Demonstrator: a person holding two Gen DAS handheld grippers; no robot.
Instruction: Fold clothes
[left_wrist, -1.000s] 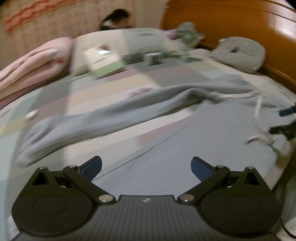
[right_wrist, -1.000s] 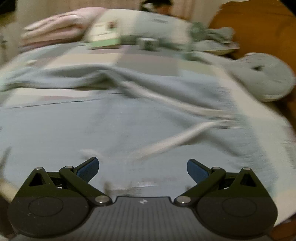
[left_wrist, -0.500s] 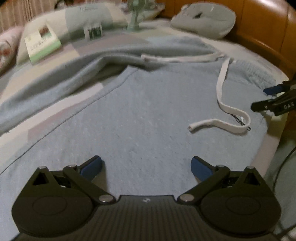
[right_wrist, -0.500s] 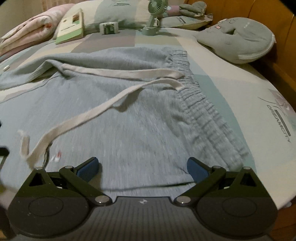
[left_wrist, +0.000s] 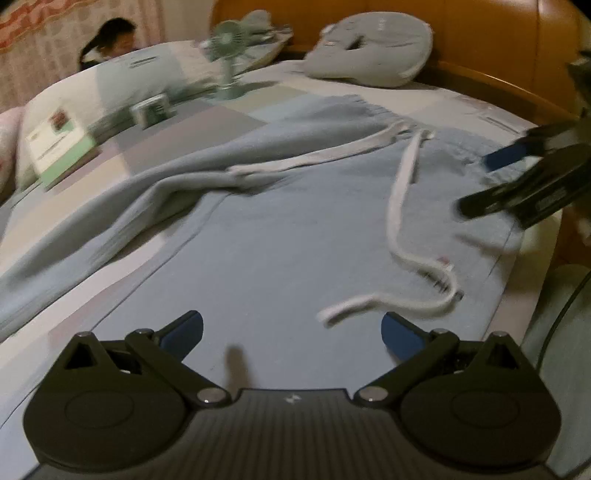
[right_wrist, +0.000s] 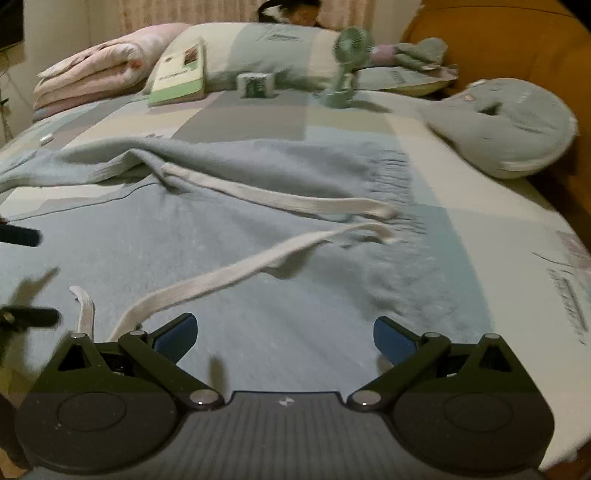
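Light blue sweatpants (left_wrist: 280, 236) lie spread on the bed, with the elastic waistband (right_wrist: 391, 177) to the right and one leg bunched toward the left. A white drawstring (left_wrist: 400, 192) trails loose across the fabric (right_wrist: 236, 273). My left gripper (left_wrist: 291, 326) is open low over the near leg, holding nothing. My right gripper (right_wrist: 282, 334) is open over the fabric near the waist, also holding nothing. In the left wrist view the right gripper (left_wrist: 484, 181) reaches in from the right edge. In the right wrist view the left gripper (right_wrist: 29, 277) shows blurred at the left edge.
At the far side of the bed stand a small green fan (right_wrist: 349, 74), a book (right_wrist: 181, 74) and a small box (right_wrist: 256, 85). A grey cushion (right_wrist: 506, 125) lies far right by the wooden headboard (left_wrist: 480, 37). Folded pink bedding (right_wrist: 96, 74) sits far left. A person's head (left_wrist: 110, 40) shows beyond the pillow.
The left gripper swung right from the bunched leg to over the flat pants. The right gripper now looms larger in the left view. Both stayed open; the pants lie as before.
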